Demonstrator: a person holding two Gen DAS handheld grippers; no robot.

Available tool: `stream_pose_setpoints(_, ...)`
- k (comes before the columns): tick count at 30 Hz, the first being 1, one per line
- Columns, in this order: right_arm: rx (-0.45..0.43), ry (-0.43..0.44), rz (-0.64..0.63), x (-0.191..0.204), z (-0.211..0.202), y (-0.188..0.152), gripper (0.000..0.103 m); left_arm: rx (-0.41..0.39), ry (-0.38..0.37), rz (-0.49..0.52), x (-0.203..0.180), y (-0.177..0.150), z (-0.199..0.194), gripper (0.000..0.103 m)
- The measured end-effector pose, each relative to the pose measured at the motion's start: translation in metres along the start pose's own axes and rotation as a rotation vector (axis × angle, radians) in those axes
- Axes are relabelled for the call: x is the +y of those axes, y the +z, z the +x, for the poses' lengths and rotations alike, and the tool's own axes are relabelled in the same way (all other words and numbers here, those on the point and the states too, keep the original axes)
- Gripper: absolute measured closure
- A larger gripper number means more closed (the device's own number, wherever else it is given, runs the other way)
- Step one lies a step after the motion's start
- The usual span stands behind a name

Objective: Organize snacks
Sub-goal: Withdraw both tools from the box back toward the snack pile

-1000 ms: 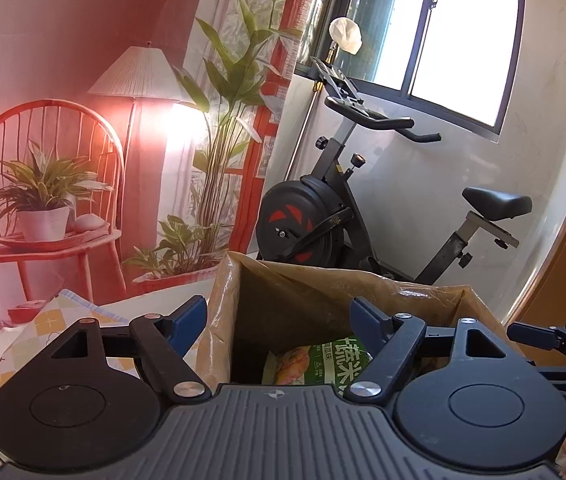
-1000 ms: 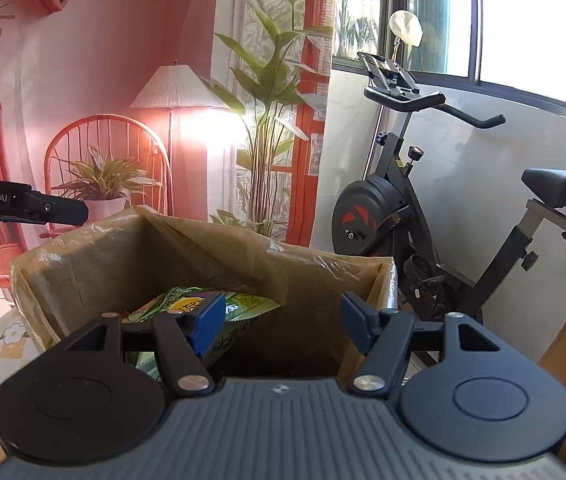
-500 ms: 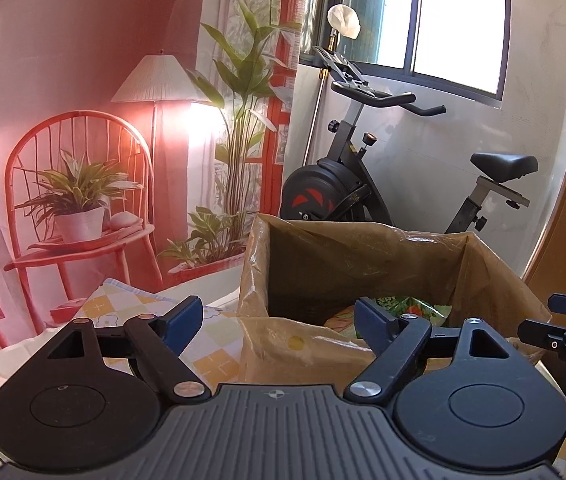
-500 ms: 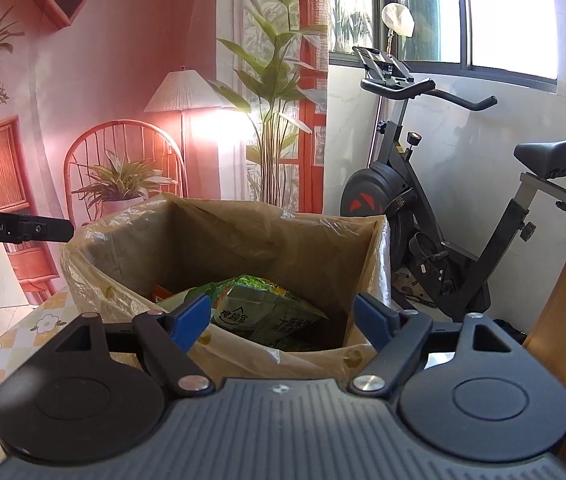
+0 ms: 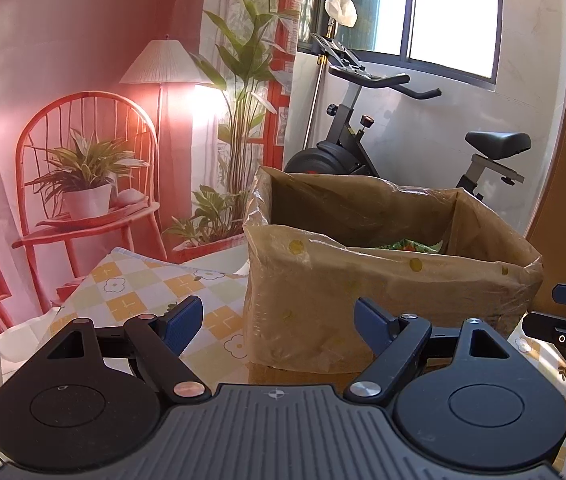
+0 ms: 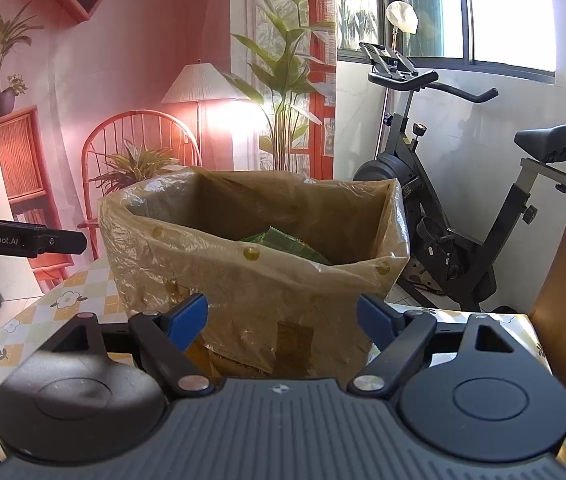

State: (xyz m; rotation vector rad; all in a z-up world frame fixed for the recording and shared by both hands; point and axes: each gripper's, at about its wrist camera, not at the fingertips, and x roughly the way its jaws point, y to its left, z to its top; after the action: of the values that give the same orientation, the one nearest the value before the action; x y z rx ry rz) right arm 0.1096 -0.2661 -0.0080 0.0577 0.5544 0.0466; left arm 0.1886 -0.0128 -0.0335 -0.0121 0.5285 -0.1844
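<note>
On the bench (image 5: pixel 131 280), lined box (image 5: pixel 363 280) with green snack packets (image 6: pixel 283 242) inside, left gripper (image 5: pixel 279 322) and right gripper (image 6: pixel 283 320) held level before it, fingers spread wide, nothing gripped.

I see a table (image 5: pixel 139 280) covered with a checked cloth of yellow and white squares with small flowers. On it stands one cardboard box (image 5: pixel 323 300) lined with brownish plastic film, its top open.

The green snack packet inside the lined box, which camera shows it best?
The right wrist view: the green snack packet shows above the near rim of the plastic-lined cardboard box. In the left wrist view only a sliver of it clears the rim.
</note>
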Motion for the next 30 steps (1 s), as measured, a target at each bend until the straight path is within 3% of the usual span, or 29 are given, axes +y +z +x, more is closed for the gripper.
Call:
stream_pose_setpoints(21, 0.103, -0.013, 0.026, 0.014, 0.019, -0.063, 0.015, 0.092, 0.004, -0.042, 0.015, -0.061, 0.004, 0.018)
stream_pose_setpoints(30, 0.129, 0.008, 0.040, 0.014, 0.031, -0.070, 0.015, 0.111, -0.025, -0.044, 0.015, -0.071, 0.006, 0.018)
